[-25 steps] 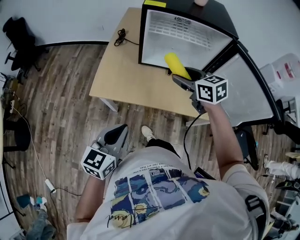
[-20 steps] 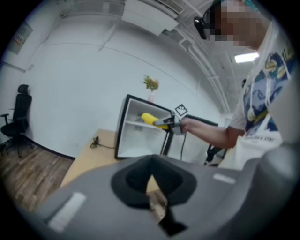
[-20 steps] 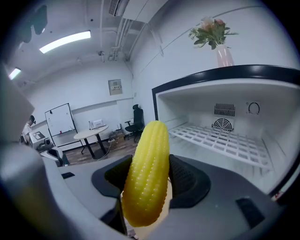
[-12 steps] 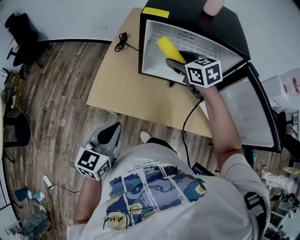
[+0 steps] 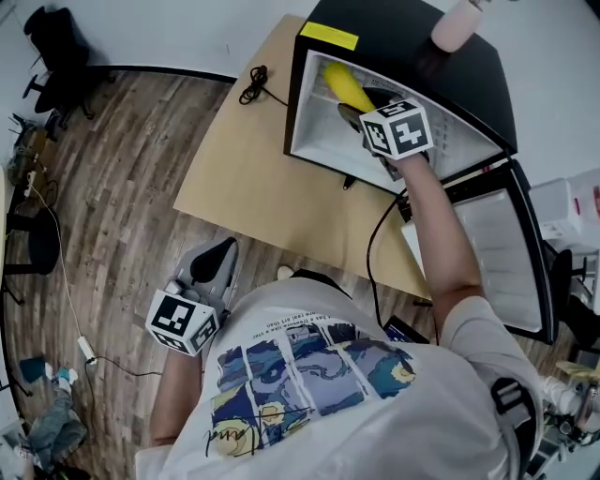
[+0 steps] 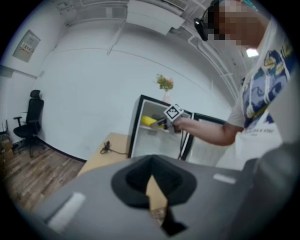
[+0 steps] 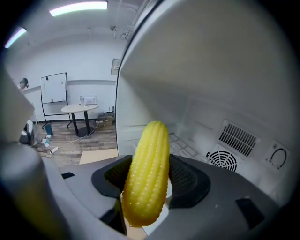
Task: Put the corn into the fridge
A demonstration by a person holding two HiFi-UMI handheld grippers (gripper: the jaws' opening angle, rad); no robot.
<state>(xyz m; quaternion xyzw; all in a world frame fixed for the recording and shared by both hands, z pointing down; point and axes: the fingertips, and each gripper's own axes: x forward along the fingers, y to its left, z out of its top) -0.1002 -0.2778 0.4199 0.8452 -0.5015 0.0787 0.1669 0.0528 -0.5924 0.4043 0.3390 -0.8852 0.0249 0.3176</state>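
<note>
Low at my side, the left gripper [image 5: 217, 261] hung idle, its jaws pressed together on nothing. Ahead, over the wooden table [image 5: 248, 178], my right gripper [image 5: 354, 111] pinched the yellow corn [image 5: 345, 82]. Within the last second it had carried the corn from the doorway into the open mini fridge [image 5: 412, 42]. I judged that only setting it down and letting go remained.

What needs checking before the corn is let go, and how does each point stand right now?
1. Door of fridge open: ok.
2. Corn held firmly by right gripper: ok.
3. Corn inside fridge: ok.
4. Corn resting on shelf: cannot tell.
5. Left gripper clear of fridge: ok.
</note>
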